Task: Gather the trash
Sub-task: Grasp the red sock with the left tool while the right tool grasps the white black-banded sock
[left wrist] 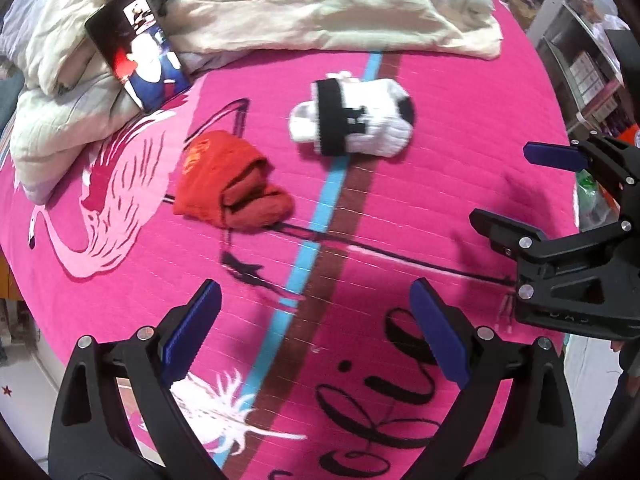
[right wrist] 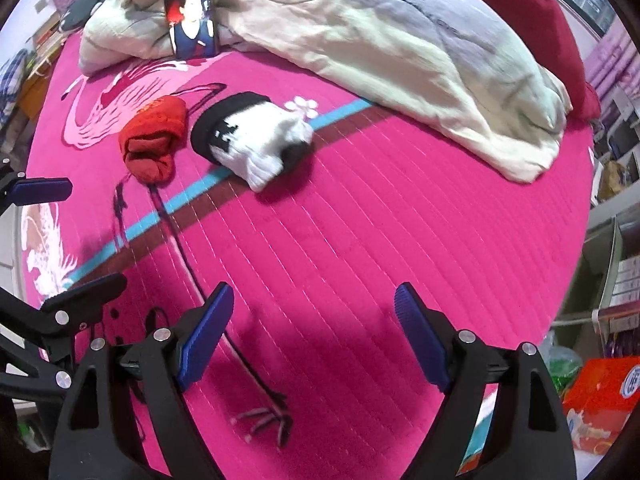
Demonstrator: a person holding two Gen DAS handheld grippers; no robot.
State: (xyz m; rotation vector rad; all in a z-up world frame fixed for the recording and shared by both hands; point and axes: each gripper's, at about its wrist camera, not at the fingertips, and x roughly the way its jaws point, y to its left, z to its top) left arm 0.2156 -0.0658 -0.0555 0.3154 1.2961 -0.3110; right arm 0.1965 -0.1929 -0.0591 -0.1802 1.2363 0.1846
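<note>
Pink quilted bedspread fills both views, printed with flamingos and crossed by a blue and brown stripe. Nearest the cameras, the left claw hangs over the spread with its blue pads set wide and nothing between them. The right claw is just as wide and just as bare. It shows at the right edge of the left wrist view, turned sideways over the bed's right side. Both seem held back and level, probably to leave a clear look at what lies ahead before either commits.

Further on, toward the middle of the bed, lie two bundles. The red bundle looks like folded knit cloth, its open folds turned toward the claws. Its long axis runs roughly along the stripe. Just beside it, apart by a narrow strip of spread, the white bundle lies on the stripe itself. It has a black band around it. Its long axis crosses the stripe. These two are the likely things to collect, since nothing else loose lies on the spread.

Beyond them, a rumpled pale quilt is heaped along the far edge. A phone leans against it, screen lit, propped as if for watching.
</note>
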